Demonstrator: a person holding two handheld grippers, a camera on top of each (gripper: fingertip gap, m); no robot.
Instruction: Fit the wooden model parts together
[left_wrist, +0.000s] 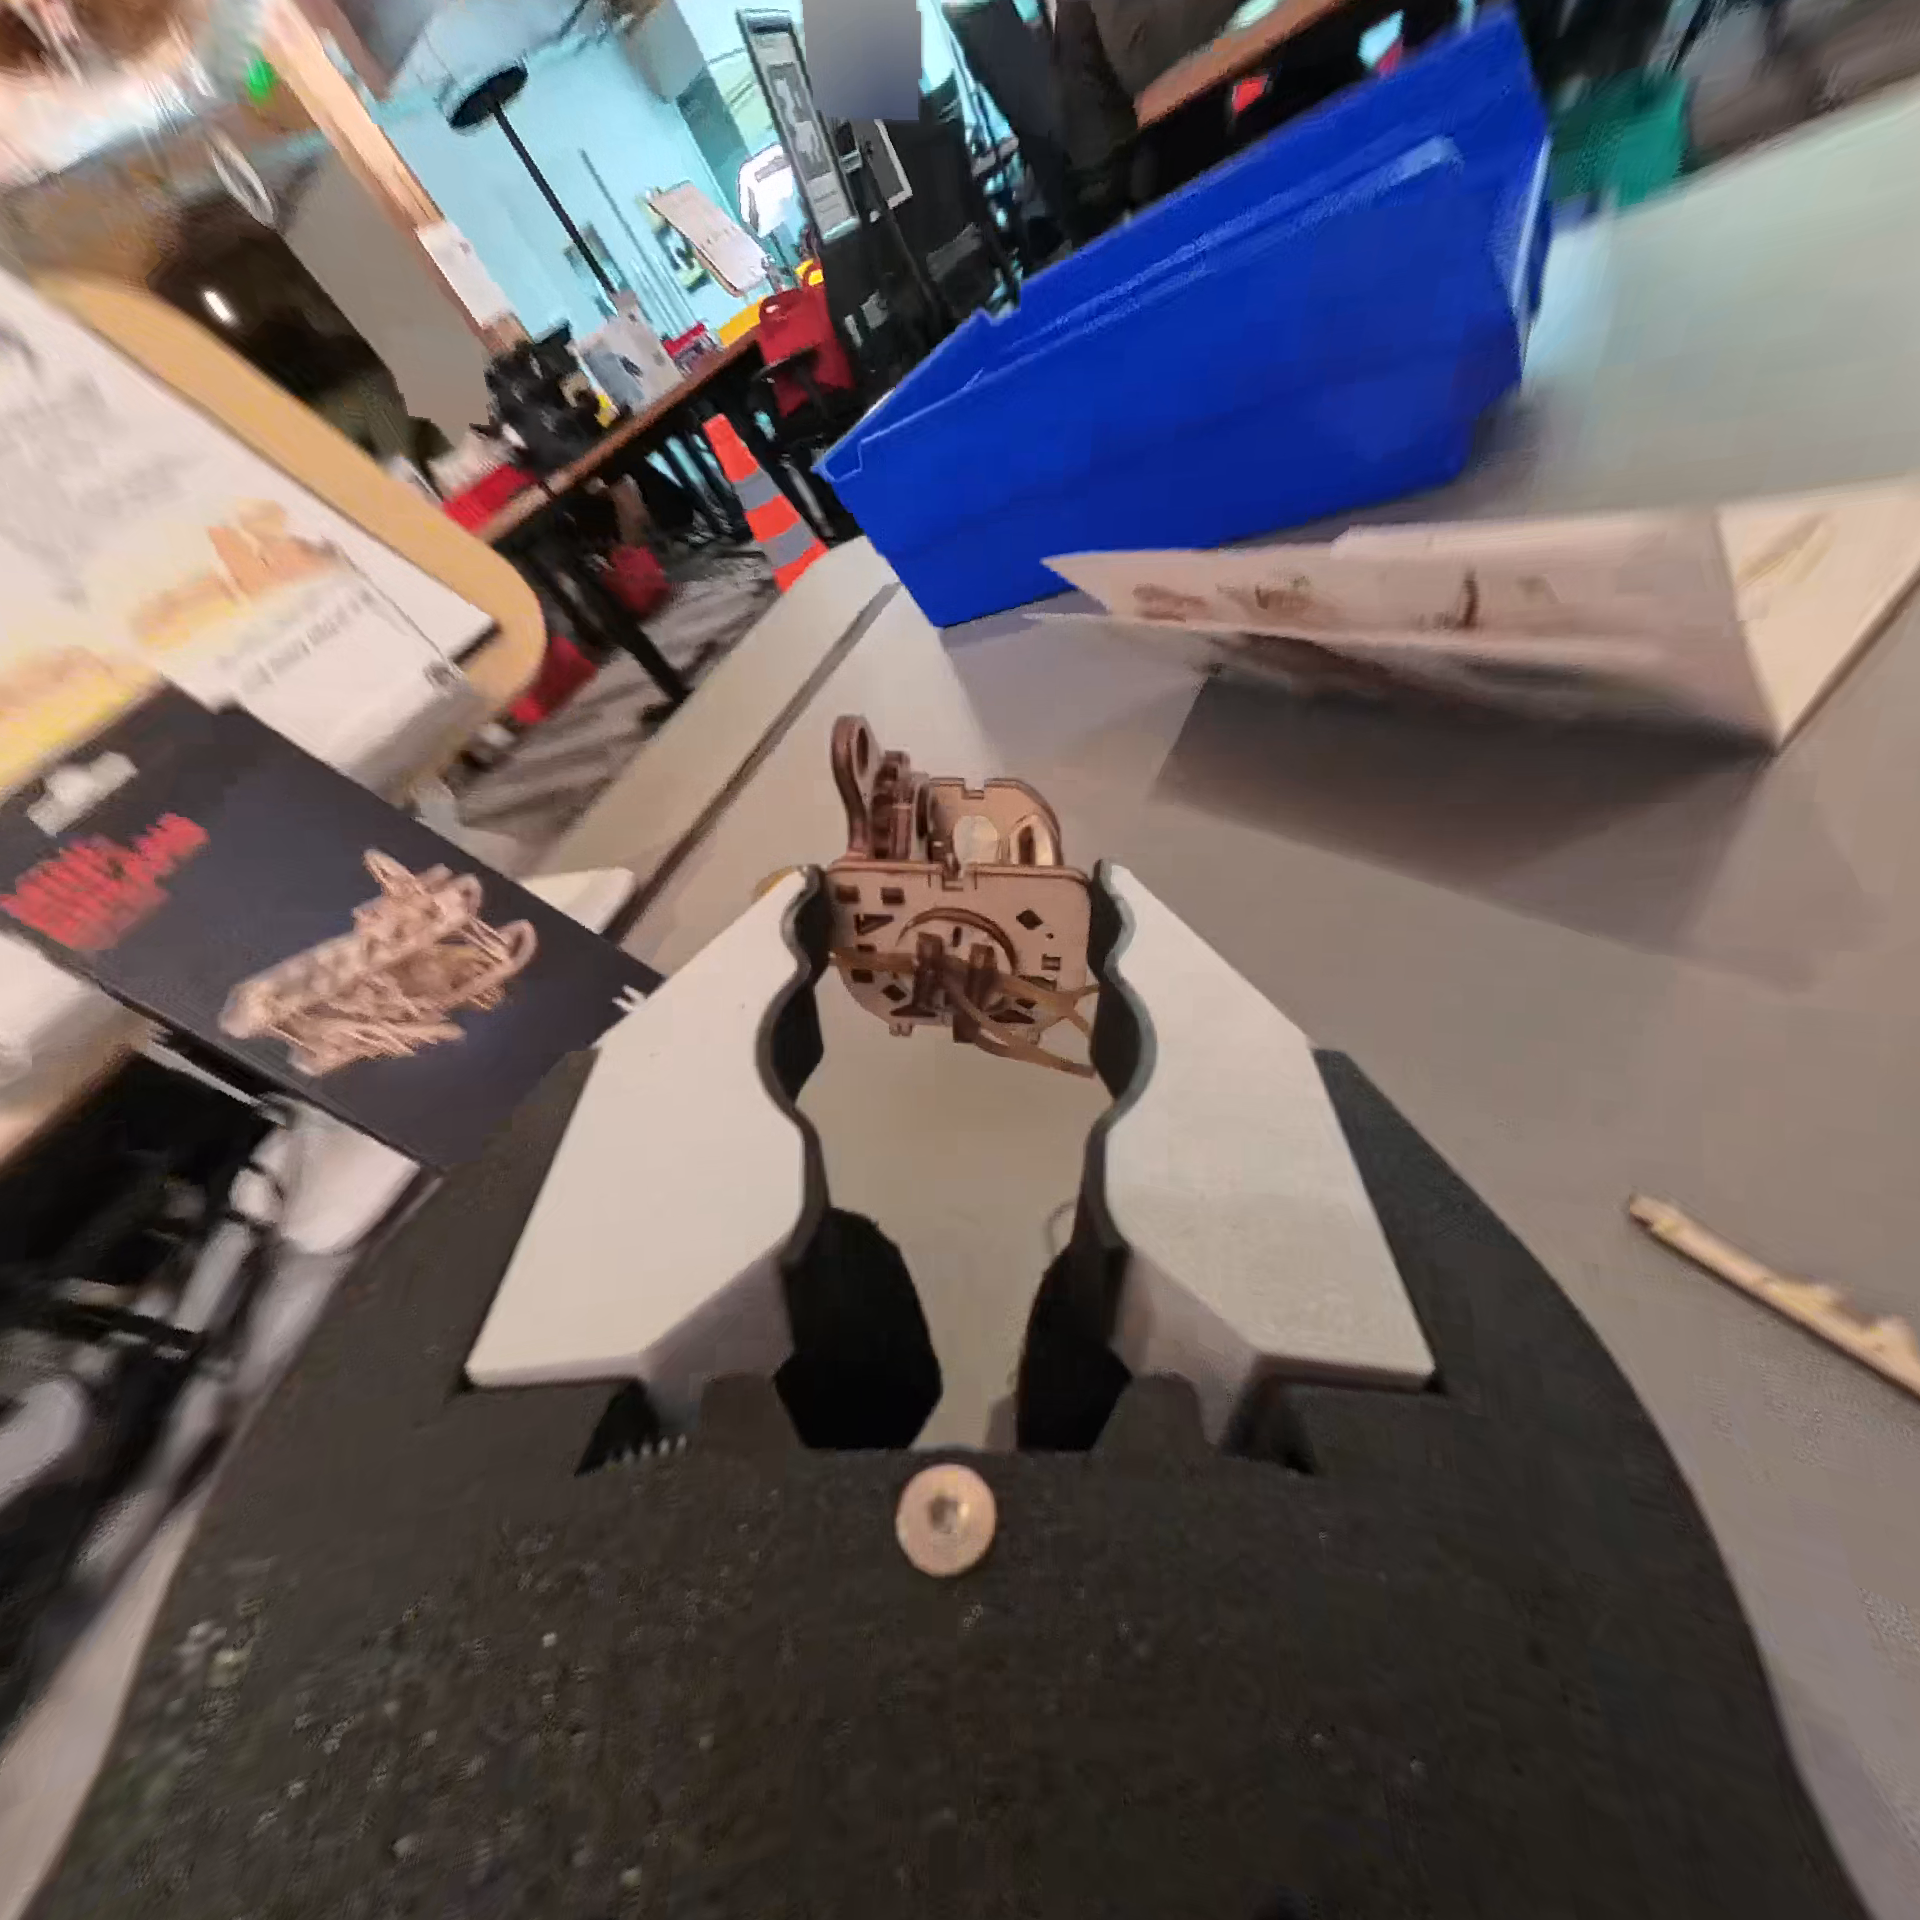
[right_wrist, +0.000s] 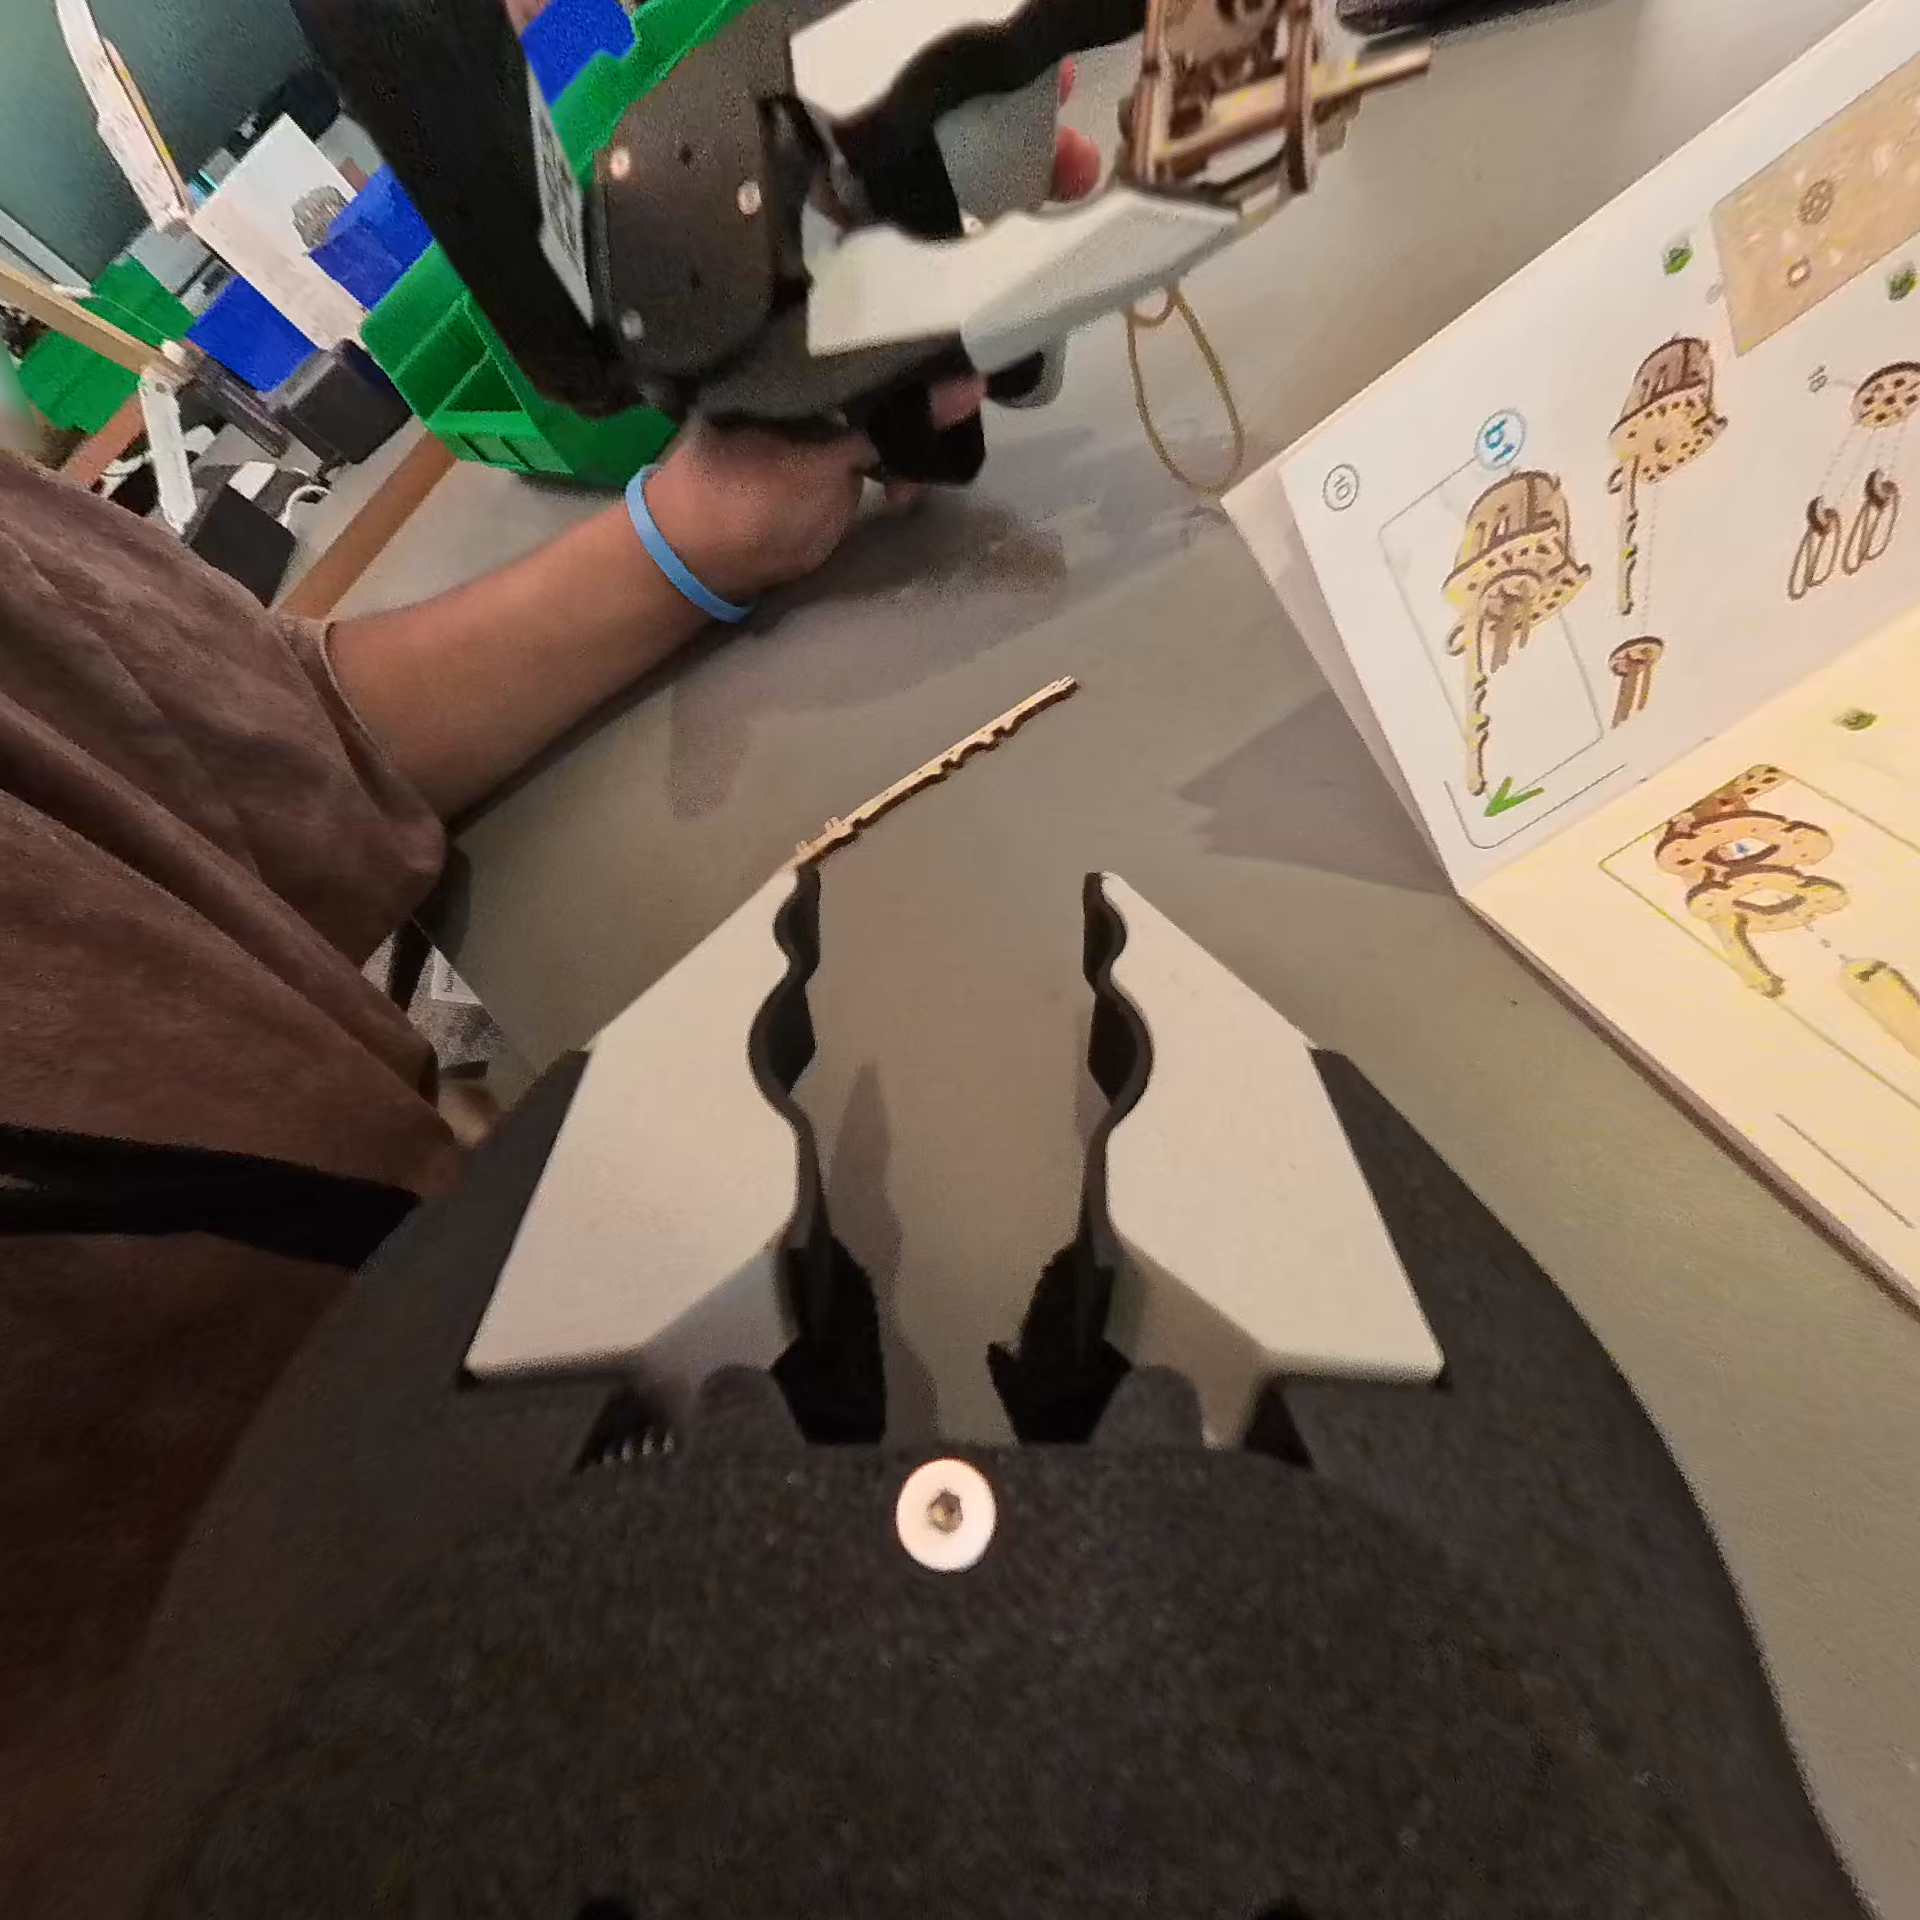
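**A:** Where is the part you're working on?

**B:** Your left gripper (left_wrist: 954, 935) is clamped on the brown laser-cut wooden model assembly (left_wrist: 961, 914), holding it clear of the grey desk (left_wrist: 1455, 1039). Its flat slotted plate faces back at your camera, pinched by its side edges at the fingertips. Looped wooden pieces rise from its top, and thin tan rubber-band strands (left_wrist: 1039, 1023) trail from its lower right. In the right wrist view you see the same assembly (right_wrist: 1226, 94) side-on, at the far tip of the left gripper (right_wrist: 1174, 135).

**A:** And the loose piece?

**B:** One thin notched wooden strip (right_wrist: 945, 764) lies flat on the desk. Its long axis runs diagonally, near end at your right gripper's left fingertip, far end pointing up and to the right. Whether the tip touches it, I cannot tell. Your right gripper (right_wrist: 951, 883) is spread apart with nothing between its fingers (right_wrist: 686, 1091).

**A:** Anything around it?

**B:** An open white instruction booklet (right_wrist: 1558, 582) lies to the right of the strip, well apart. Your bare forearm with a blue wristband (right_wrist: 681, 561) rests on the desk beyond the strip. One blue plastic bin (left_wrist: 1195, 374) sits behind the booklet (left_wrist: 1455, 613), and one dark printed box (left_wrist: 312, 925) stands tilted on the left. One tan rubber band (right_wrist: 1184, 395) hangs beneath the left gripper.
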